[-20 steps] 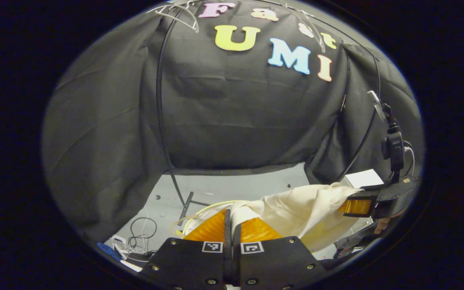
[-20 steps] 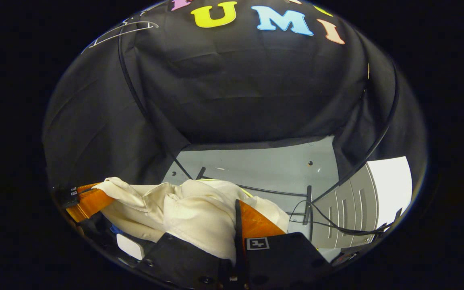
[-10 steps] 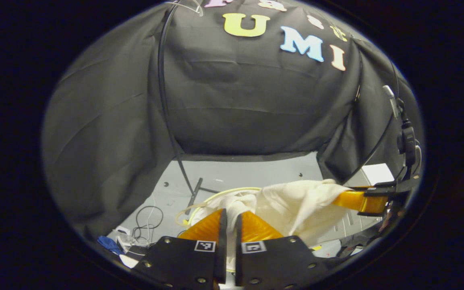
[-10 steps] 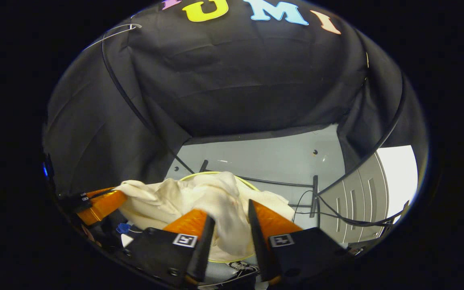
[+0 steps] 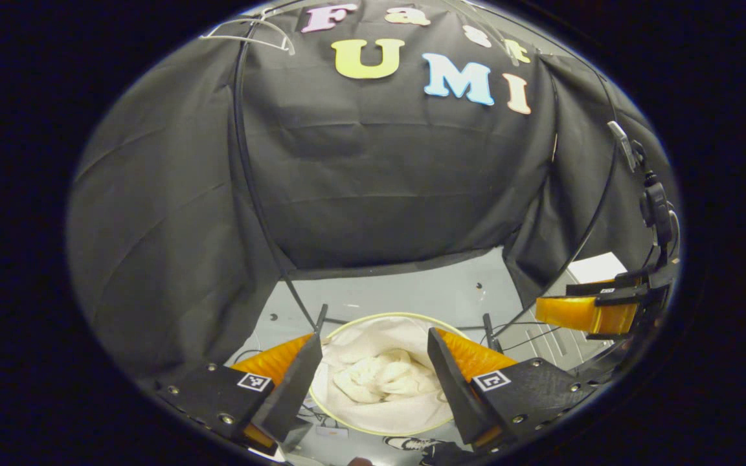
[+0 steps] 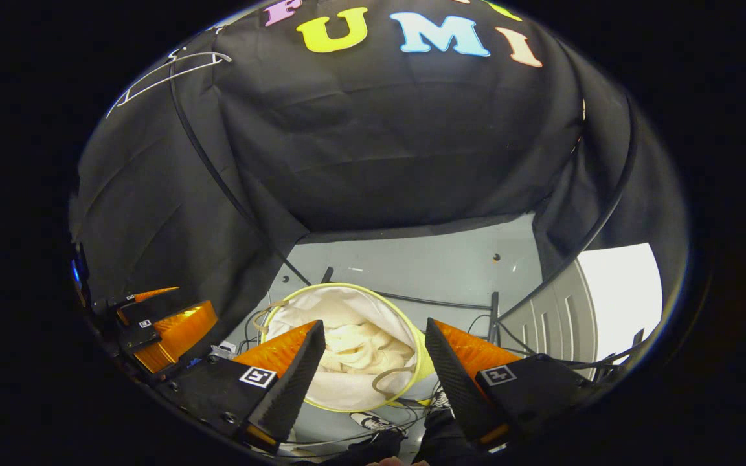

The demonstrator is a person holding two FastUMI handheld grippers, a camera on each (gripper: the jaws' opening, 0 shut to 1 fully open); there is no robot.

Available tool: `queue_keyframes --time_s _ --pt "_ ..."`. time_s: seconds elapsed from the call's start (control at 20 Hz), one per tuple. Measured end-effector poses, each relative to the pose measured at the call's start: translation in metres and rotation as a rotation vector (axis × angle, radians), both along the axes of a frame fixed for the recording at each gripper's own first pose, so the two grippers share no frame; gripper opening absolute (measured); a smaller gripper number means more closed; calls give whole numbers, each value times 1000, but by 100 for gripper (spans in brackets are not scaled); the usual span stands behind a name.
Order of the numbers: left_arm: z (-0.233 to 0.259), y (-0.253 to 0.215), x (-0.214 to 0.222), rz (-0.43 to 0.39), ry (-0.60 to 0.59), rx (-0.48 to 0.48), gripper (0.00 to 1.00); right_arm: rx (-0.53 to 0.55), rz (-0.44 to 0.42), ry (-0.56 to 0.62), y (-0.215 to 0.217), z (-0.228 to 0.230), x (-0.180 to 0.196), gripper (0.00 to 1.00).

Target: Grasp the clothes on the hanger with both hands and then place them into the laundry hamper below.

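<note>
Both grippers hang spread wide above the hamper, holding nothing. In the left gripper view the left gripper (image 5: 373, 375) has its fingers well apart, and between them, straight down and ahead, sits the round hamper (image 5: 353, 424) with the clothes (image 5: 383, 378) crumpled in its bottom. In the right gripper view the right gripper (image 6: 373, 362) is likewise released, its fingers parted either side of the same hamper (image 6: 276, 307), and the clothes (image 6: 363, 346) lie as a pale heap inside, below the rim and clear of both fingers. The relation that matters now is vertical: the clothes lie directly beneath both grippers, inside the rim all round, with no fold that I can see draped over the edge. The heap has no clear long axis; it is bunched into a rough mound near the middle. Neither side looks markedly nearer: each view frames the mound almost centred between its own fingers, and the other gripper shows off to the side, the right gripper (image 5: 590, 314) at the right edge of the left gripper view and the left gripper (image 6: 166, 327) at the lower left of the right gripper view. A bare hanger (image 6: 169, 71) hangs high on the rail (image 6: 217, 168). Judging from this, the placing is done, and any coming move would be upward and away, with nothing to catch.
</note>
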State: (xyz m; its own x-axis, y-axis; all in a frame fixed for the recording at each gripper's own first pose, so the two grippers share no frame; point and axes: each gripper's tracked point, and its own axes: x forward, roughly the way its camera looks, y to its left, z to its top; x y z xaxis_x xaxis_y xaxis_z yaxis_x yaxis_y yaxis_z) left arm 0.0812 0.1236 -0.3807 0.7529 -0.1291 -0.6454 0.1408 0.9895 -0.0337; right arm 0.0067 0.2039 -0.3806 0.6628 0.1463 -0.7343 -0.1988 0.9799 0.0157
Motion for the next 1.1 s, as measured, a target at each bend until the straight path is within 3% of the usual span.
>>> queue_keyframes --time_s 0.4,0.6,0.8,0.95,1.0,1.1 --pt "128 -24 -41 50 -119 4 96 -1 -41 -180 -63 104 -8 98" --pt "231 -50 -50 92 -261 0 96 -11 -27 -338 -105 171 -8 98" --pt "323 -91 -55 151 -408 -80 95 -16 -41 -564 -148 253 -10 98" --pt "385 -113 -63 180 -525 -118 95 -44 -22 -651 -175 292 -23 98" --pt "406 -118 -63 182 -570 -131 95 -44 -18 -689 -181 308 -24 93" --pt "439 -122 -68 193 -637 -140 95 -24 -18 -761 -191 338 -30 98"
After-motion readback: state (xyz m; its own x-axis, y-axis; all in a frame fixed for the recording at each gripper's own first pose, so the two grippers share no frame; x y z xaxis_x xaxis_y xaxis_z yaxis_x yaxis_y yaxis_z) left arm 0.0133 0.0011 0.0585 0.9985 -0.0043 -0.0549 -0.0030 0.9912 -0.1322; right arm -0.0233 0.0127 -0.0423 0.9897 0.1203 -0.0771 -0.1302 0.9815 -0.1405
